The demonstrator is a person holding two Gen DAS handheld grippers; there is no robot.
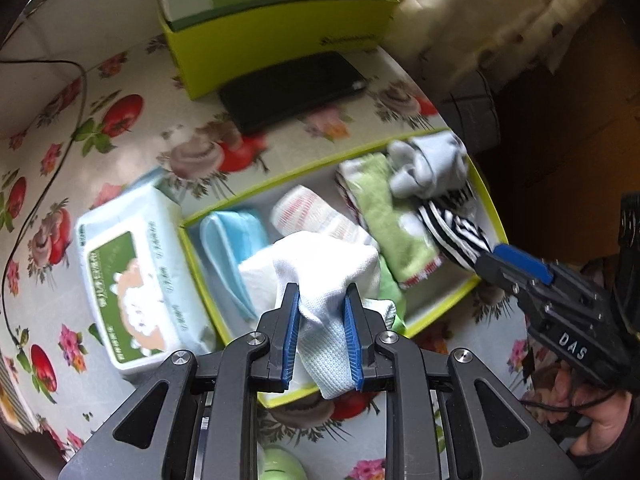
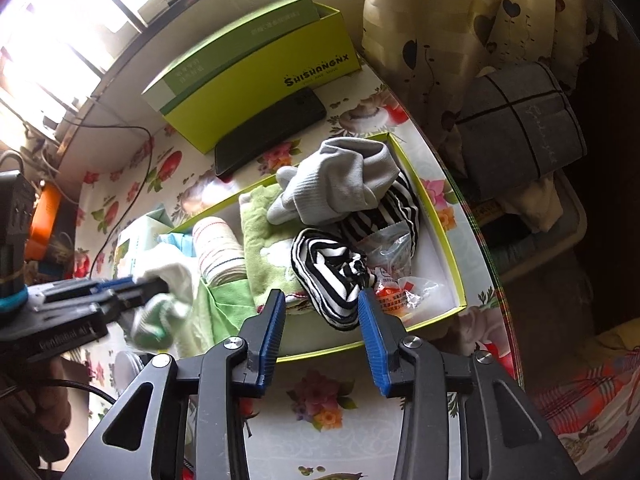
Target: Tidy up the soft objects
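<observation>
Spreading across most of the room's corner was a worktop (image 1: 132, 128) covered in a glossy oilcloth printed with red fruit and pink flowers. At its back stood a tall lime-green cardboard box (image 2: 256, 76) with dark lettering, and a flat black phone (image 1: 292, 88) lay just in front of it. Nearer to me sat a shallow white tray with a lime-green rim (image 2: 452, 248), already crowded with soft things. A soft pack of wet wipes with a green label (image 1: 132, 280) lay just beside the tray's left end.

Inside the tray, a fuzzy green towel (image 2: 264, 240) lay across the middle, with a rolled white cloth with thin red stripes (image 2: 218, 244) next to it and a folded light-blue cloth (image 1: 228, 244) at the left end. A pale grey sock (image 2: 340, 184) was heaped on top toward the far right corner, above some crinkled clear wrappers (image 2: 400, 276).

The left gripper (image 1: 322, 328) hung over the tray's left part, its blue-padded fingers clenched on a white knitted sock (image 1: 324, 272) that bulged out above them. The right gripper (image 2: 322, 320) pointed down at a black-and-white striped sock (image 2: 332, 276) bunched in the tray; its fingers stood parted on either side of the sock, not pressing it.
</observation>
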